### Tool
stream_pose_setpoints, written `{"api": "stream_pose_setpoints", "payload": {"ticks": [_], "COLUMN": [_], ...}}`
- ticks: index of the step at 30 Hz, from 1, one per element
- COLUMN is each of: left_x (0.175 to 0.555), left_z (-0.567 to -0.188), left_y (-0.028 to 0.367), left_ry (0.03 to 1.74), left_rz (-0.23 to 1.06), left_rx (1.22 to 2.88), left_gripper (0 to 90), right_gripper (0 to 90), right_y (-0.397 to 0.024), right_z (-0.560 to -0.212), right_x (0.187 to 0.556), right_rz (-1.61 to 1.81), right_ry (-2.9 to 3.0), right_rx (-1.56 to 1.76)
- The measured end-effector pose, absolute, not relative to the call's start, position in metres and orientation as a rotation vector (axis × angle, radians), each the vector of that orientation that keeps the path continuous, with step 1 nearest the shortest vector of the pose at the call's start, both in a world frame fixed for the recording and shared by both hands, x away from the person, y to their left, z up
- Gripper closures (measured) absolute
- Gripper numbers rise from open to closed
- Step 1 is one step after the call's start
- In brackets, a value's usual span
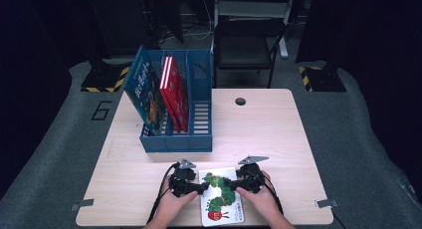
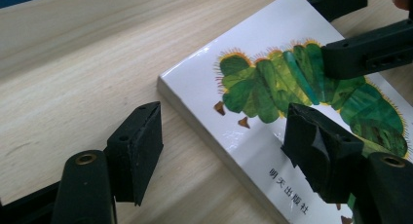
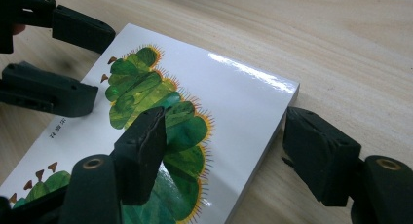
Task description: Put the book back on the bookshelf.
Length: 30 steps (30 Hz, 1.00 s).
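A white picture book (image 1: 221, 196) with a green caterpillar on its cover lies flat near the table's front edge. My left gripper (image 1: 203, 188) sits at the book's left side and is open. In the left gripper view (image 2: 221, 131) one jaw rests over the bare table and the other hangs over the cover (image 2: 253, 83). My right gripper (image 1: 235, 185) is open at the book's right side. In the right gripper view (image 3: 226, 129) it straddles the book's edge (image 3: 229, 102), one jaw above the caterpillar, the other beside the edge on the wood. Neither gripper pinches the book.
A blue file rack (image 1: 174, 139) stands behind the book at the table's left, holding a blue book (image 1: 147, 92) and a red book (image 1: 174, 89). The wooden table (image 1: 278, 139) has a cable hole (image 1: 240, 101) near its far edge. A black chair (image 1: 246, 45) stands beyond.
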<state>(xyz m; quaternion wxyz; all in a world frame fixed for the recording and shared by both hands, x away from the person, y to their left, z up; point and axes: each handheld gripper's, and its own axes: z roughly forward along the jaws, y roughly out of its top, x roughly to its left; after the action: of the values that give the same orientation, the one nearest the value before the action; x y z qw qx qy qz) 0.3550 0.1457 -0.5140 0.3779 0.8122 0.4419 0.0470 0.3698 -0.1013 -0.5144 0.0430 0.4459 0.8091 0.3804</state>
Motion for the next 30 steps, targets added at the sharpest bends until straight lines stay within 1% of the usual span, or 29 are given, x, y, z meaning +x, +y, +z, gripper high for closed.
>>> {"api": "stream_pose_setpoints", "payload": {"ticks": [2, 3, 5, 6, 7, 8, 11, 23, 25, 28, 30], "left_x": [0.355, 0.355, 0.355, 0.356, 0.356, 0.358, 0.360, 0.367, 0.370, 0.372, 0.370], "left_z": [-0.515, -0.516, -0.516, -0.516, -0.516, -0.516, -0.515, -0.515, -0.516, -0.515, -0.516], "left_y": [0.142, 0.141, 0.140, 0.140, 0.140, 0.143, 0.144, 0.141, 0.139, 0.138, 0.135], "left_ry": [1.124, 1.123, 1.124, 1.148, 1.148, 1.156, 1.164, 1.142, 1.121, 1.120, 1.140], "left_rz": [0.131, 0.133, 0.147, 0.143, 0.143, 0.126, 0.112, 0.076, 0.086, 0.088, 0.112], "left_rx": [2.063, 2.060, 2.063, 2.035, 2.035, 2.025, 2.018, 2.015, 2.031, 2.041, 2.033], "left_gripper": [30.5, 28.8, 28.2, 29.1, 33.1, 34.8, 37.3, 37.0, 37.1, 37.2, 37.1], "right_gripper": [31.8, 31.4, 30.6, 30.4, 30.3, 30.3, 31.0, 31.6, 32.3, 33.6, 34.7], "right_y": [-0.102, -0.101, -0.101, -0.101, -0.102, -0.103, -0.106, -0.109, -0.111, -0.114, -0.115], "right_z": [-0.514, -0.515, -0.515, -0.515, -0.514, -0.514, -0.514, -0.513, -0.513, -0.513, -0.514], "right_x": [0.371, 0.371, 0.371, 0.371, 0.372, 0.372, 0.374, 0.372, 0.372, 0.373, 0.375], "right_rz": [1.166, 1.167, 1.161, 1.165, 1.177, 1.185, 1.213, 1.211, 1.202, 1.196, 1.189], "right_ry": [2.476, 2.471, 2.473, 2.468, 2.457, 2.459, 2.456, 2.426, 2.423, 2.424, 2.429], "right_rx": [1.371, 1.368, 1.359, 1.370, 1.393, 1.403, 1.434, 1.433, 1.445, 1.438, 1.454]}}
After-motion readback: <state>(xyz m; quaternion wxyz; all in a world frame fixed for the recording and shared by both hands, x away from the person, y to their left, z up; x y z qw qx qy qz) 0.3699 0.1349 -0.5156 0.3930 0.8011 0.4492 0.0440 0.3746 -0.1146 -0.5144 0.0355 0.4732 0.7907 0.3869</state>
